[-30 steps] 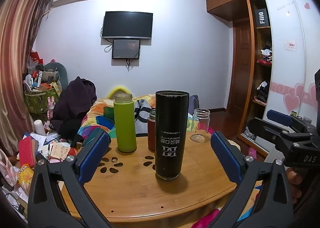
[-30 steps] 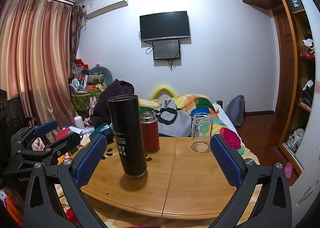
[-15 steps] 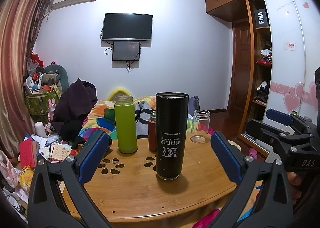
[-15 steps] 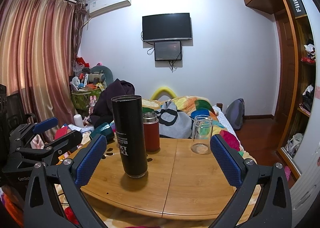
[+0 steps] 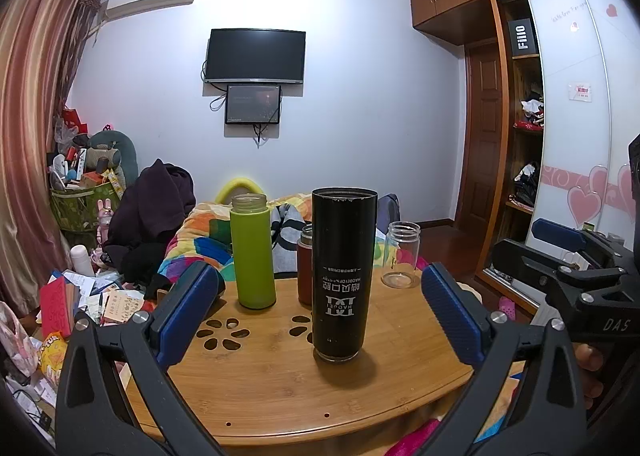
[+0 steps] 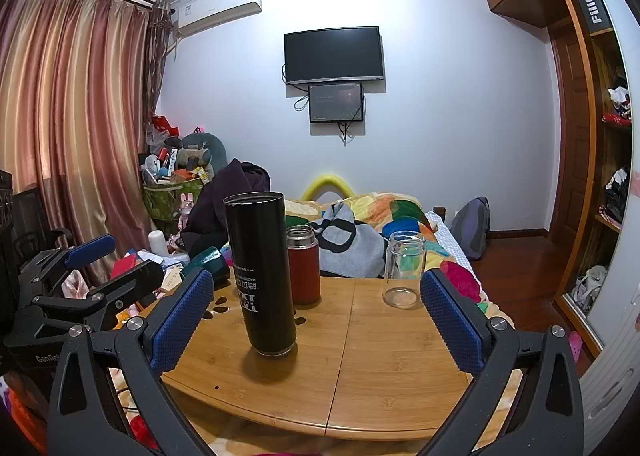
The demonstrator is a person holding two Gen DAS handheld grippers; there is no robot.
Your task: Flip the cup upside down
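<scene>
While both grippers, left (image 5: 320, 312) and right (image 6: 316, 312), gape empty, the black tumbler (image 5: 343, 276) stands inverted on the bamboo table (image 5: 400, 368).

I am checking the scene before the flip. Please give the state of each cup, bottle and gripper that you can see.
black cup: standing on the table, printed text upside down, not held.
green bottle: upright, no lid.
red bottle: upright, no lid.
glass jar: upright, open, empty.
left gripper: open, holding nothing.
right gripper: open, holding nothing.
</scene>
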